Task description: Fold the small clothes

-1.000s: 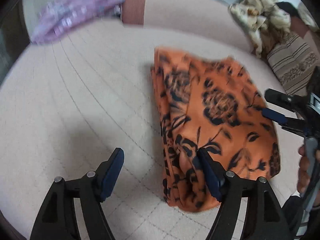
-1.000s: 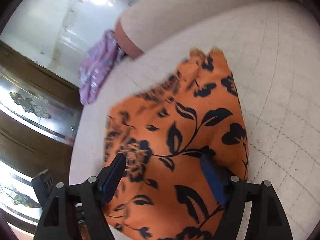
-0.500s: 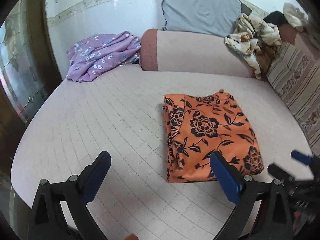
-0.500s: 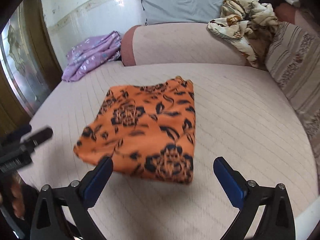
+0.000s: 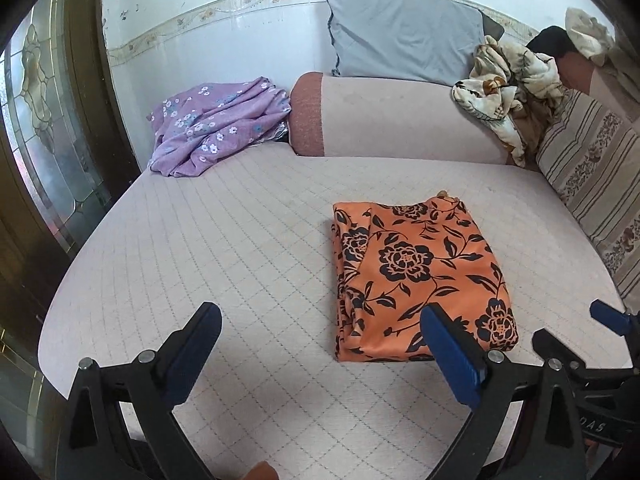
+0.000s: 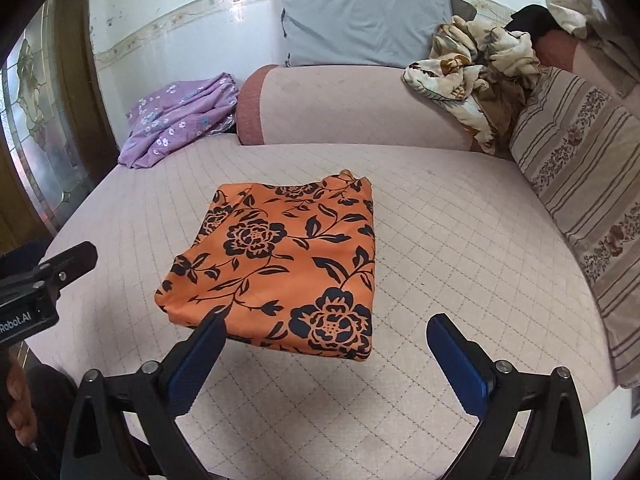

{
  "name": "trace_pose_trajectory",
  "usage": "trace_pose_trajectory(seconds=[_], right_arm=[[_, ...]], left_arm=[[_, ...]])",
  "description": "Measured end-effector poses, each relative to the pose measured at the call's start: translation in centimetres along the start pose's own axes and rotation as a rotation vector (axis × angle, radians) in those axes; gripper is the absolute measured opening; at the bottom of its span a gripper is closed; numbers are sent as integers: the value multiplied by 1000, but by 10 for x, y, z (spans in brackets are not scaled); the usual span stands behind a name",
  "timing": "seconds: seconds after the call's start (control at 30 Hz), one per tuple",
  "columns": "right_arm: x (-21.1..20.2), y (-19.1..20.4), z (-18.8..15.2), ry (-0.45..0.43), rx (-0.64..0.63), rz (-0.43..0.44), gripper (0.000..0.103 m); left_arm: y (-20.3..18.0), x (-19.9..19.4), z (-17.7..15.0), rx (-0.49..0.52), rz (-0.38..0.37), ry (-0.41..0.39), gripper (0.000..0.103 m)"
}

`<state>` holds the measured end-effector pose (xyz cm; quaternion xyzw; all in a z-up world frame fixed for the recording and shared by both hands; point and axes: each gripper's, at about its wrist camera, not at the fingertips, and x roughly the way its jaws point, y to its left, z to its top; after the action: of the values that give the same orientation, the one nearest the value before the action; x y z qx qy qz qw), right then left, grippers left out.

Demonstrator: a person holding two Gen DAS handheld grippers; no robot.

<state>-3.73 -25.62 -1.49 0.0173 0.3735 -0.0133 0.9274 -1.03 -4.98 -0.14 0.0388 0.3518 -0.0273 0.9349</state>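
Left gripper (image 5: 320,334): jaws spread wide, nothing between the pads, touching nothing. They have just been opening, with no cloth between them now. Right gripper (image 6: 326,338): same, jaws wide apart and empty, also just been opening.

Both tools hang above the near edge of the quilted mattress (image 5: 224,240), angled down toward it, clear of the surface. In the left wrist view the right gripper's tips show at the right edge (image 5: 608,320); in the right wrist view the left gripper's black finger (image 6: 68,260) pokes in from the left, with part of a hand (image 6: 18,404) below it.

Orange floral garment (image 5: 420,276) lies folded into a rough rectangle, flat on the mattress, released. It sits ahead of and between the two tools, right of centre in the left view, left of centre in the right view (image 6: 280,264). Layered fold edges show along its left side.

Behind: bolster (image 5: 400,120) along the back, grey pillow (image 5: 404,32) on top of it, purple floral cloth (image 5: 216,124) bunched in the far left corner, crumpled blanket (image 5: 508,92) at the right, striped cushion (image 5: 600,184) beside it.

Cut off: gripper bodies run out of frame at the bottom; the hand is only partly visible. Whether the near fold edge is neat, cannot tell; the left tool's finger covers it.
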Motion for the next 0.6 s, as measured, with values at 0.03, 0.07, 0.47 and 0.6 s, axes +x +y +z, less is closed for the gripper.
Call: trace_pose_trajectory(seconds=[0.03,0.07,0.47,0.6], right_arm=[[1,2,0,6,-5,2,102],[1,3,0,7,-9,1,102],[4,6,6,6,-37,-12,102],[6,5,8,11,-33,-12,102]], left_arm=[[0,0,0,-1,-1,1,99],[0,0,0,-1,0,2,99],[-6,6,2,-17,-60,20,99],[-10,11,4,-10,-58,23,99]])
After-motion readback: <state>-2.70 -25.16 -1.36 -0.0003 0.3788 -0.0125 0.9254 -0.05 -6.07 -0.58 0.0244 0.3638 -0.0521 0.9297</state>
